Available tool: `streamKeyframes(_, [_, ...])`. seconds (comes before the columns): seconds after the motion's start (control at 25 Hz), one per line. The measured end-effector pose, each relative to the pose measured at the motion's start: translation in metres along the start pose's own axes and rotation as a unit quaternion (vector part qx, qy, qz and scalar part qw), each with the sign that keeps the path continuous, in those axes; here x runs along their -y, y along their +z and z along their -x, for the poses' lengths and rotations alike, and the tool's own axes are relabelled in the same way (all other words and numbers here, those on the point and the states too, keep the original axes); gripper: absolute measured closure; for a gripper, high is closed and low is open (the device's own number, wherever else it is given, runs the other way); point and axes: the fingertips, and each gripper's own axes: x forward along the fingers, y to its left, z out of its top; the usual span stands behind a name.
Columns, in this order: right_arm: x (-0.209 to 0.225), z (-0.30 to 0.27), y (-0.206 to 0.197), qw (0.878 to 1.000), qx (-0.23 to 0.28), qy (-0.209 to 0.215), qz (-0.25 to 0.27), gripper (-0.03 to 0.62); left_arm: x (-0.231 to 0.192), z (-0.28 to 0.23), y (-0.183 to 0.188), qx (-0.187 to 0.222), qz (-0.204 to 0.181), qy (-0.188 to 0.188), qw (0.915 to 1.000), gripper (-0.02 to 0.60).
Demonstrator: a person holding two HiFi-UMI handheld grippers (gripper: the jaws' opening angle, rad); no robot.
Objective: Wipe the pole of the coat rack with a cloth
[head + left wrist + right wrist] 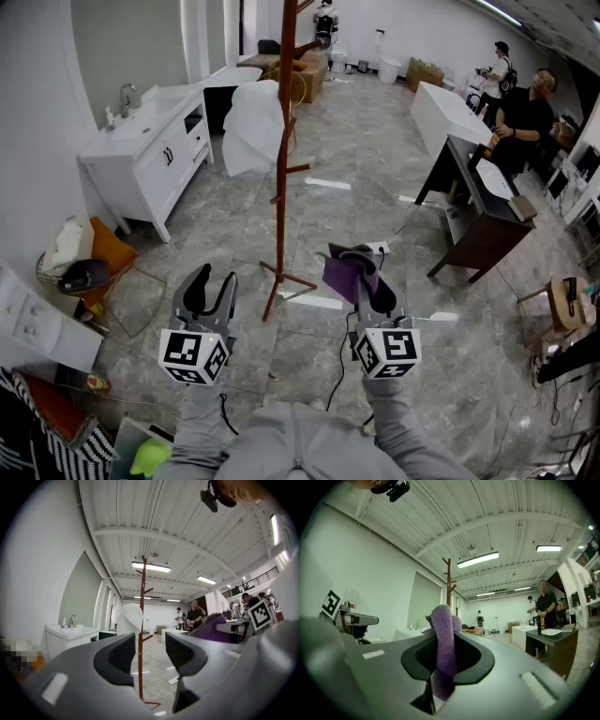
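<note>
Head view: the coat rack's pole (281,141) stands upright ahead, between the left gripper (212,281) and the right gripper (354,261), which carries the purple cloth (339,274) and has not yet reached it.

Left gripper view: the spread fingers (117,658) hold nothing and frame the distant pole.

Right gripper view: the fingers (471,656) are clenched on the cloth, with the pole well beyond.
</note>
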Motion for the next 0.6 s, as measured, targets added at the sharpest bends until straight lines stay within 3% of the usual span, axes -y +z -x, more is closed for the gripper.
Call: streamKeyframes(0.6, [0.0014, -0.0076, 0.0009, 1.000, 0.004, 0.005, -0.001, 0.542, -0.0029, -0.0065, 0.0013, 0.004, 0.001, 0.004, 1.0000, 0.367])
